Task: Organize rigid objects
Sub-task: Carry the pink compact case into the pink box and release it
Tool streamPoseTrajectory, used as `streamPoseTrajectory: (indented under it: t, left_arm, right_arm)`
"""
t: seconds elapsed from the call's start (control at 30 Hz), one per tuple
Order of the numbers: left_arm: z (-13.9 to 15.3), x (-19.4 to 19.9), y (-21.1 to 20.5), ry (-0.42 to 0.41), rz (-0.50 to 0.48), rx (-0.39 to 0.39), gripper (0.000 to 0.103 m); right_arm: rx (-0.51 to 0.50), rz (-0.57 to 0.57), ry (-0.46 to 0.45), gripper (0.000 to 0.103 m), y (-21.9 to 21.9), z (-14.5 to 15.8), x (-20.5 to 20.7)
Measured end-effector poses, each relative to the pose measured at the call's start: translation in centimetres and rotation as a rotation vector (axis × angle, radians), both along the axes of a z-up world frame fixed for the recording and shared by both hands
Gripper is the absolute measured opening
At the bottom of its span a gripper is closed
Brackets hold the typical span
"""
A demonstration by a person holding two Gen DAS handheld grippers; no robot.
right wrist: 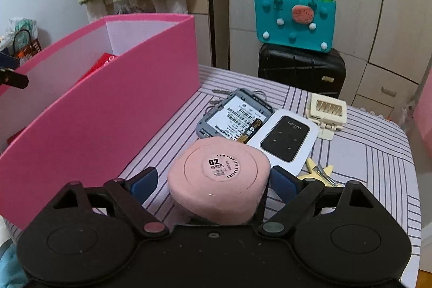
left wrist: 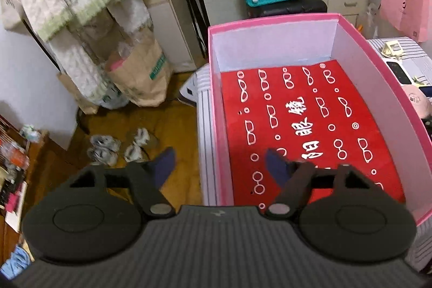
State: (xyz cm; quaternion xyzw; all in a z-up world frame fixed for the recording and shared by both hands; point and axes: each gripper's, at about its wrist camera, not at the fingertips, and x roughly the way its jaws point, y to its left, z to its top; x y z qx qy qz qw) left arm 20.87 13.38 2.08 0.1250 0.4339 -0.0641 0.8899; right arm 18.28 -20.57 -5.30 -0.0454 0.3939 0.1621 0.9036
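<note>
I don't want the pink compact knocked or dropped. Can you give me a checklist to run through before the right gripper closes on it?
1. Pink compact sits between the right gripper fingers: ok.
2. Pads pressing on it: not ok, a gap shows on the left side.
3. Compact apart from the white device: cannot tell, their edges overlap in view.
4. Pink box open with room on its red liner: ok.
5. Left gripper holds nothing: ok.

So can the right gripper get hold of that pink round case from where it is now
Probably yes. The right gripper is open with the pink round case already between its fingers, nothing blocking on either side. The pads do not look pressed on it yet.
</note>
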Motion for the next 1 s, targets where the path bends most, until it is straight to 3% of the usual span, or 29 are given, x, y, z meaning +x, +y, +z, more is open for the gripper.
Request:
streamPoseTrajectory:
  t: [0.07, 0.27, 0.37, 0.43, 0.7, 1.0]
  left_arm:
    - [-0.3, 0.5, 0.1, 0.02, 0.003, -0.004, 0.055]
    - [-1.0, 1.0, 0.5, 0.005, 0.013, 0.012, 0.052]
    - [-1.5, 1.3, 1.0, 0.019, 0.022, 0.005, 0.03]
    - [-1.8, 1.6, 1.4, 0.051, 0.024, -0.027, 0.022]
    - [-1.9, 1.6, 1.5, 0.083, -0.018, -0.083, 0.006]
    - [-1.0, 1.6, 2.0, 0.086, -0.007, -0.131, 0.005]
  right_arm:
    - [-0.004, -0.006, 0.01, 0.093, 0.0, -0.1, 0.4]
    - [-0.047, -0.002, 0.012, 0.093, 0.4, -0.5, 1.3]
    - [-0.078, 0.02, -0.007, 0.085, 0.9, -0.5, 1.3]
    - [-0.089, 0.029, -0.012, 0.085, 1.1, -0.4, 1.1]
    - [-0.015, 0.015, -0.03, 0.085, 0.7, 0.9, 0.7]
    - [0.08, 0.017, -0.089, 0.085, 0.0, 5.6, -0.4]
